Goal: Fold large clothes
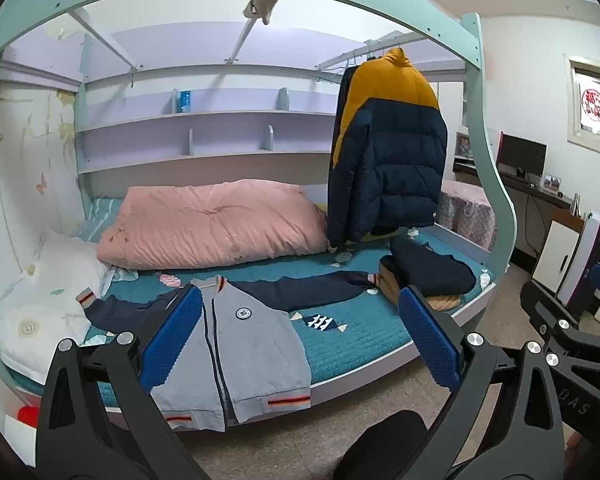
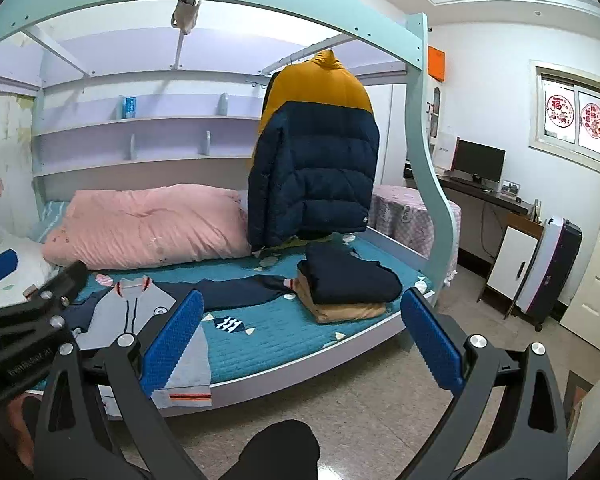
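A grey and navy zip jacket (image 1: 244, 344) lies spread flat on the teal bed (image 1: 364, 332), front up, its hem hanging over the near edge. Its navy sleeves (image 1: 308, 290) stretch out to both sides. My left gripper (image 1: 300, 332) hovers open in front of the jacket, holding nothing. In the right wrist view the jacket (image 2: 132, 312) lies at the left and my right gripper (image 2: 300, 336) is open over the bed's near edge, empty. Folded clothes, navy on tan (image 2: 348, 284), are stacked on the bed to the right.
A pink quilt (image 1: 208, 224) lies at the back of the bed and a white pillow (image 1: 48, 292) at the left. A navy and yellow puffer jacket (image 1: 388, 148) hangs from the upper frame. A desk with a monitor (image 2: 476, 164), a suitcase (image 2: 548, 268) and a door stand at the right.
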A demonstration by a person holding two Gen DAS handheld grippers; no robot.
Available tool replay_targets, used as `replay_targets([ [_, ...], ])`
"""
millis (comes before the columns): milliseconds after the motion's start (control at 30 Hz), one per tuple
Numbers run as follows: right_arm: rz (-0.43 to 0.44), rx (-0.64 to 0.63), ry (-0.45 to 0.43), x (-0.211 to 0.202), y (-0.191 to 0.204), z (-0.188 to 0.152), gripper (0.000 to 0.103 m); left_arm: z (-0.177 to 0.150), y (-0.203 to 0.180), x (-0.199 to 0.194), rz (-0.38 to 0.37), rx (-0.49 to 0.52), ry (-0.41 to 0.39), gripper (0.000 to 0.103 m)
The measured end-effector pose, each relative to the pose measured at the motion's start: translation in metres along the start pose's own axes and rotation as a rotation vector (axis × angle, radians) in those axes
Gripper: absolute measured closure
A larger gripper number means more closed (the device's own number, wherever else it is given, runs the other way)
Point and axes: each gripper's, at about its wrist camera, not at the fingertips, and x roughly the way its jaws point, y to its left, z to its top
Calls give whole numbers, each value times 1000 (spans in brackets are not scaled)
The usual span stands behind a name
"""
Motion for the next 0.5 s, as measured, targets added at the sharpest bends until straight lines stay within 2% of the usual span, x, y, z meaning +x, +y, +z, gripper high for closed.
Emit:
replay_targets([
  [500,18,-3,19,8,2,2,7,0,-2,2,12,-6,0,5],
])
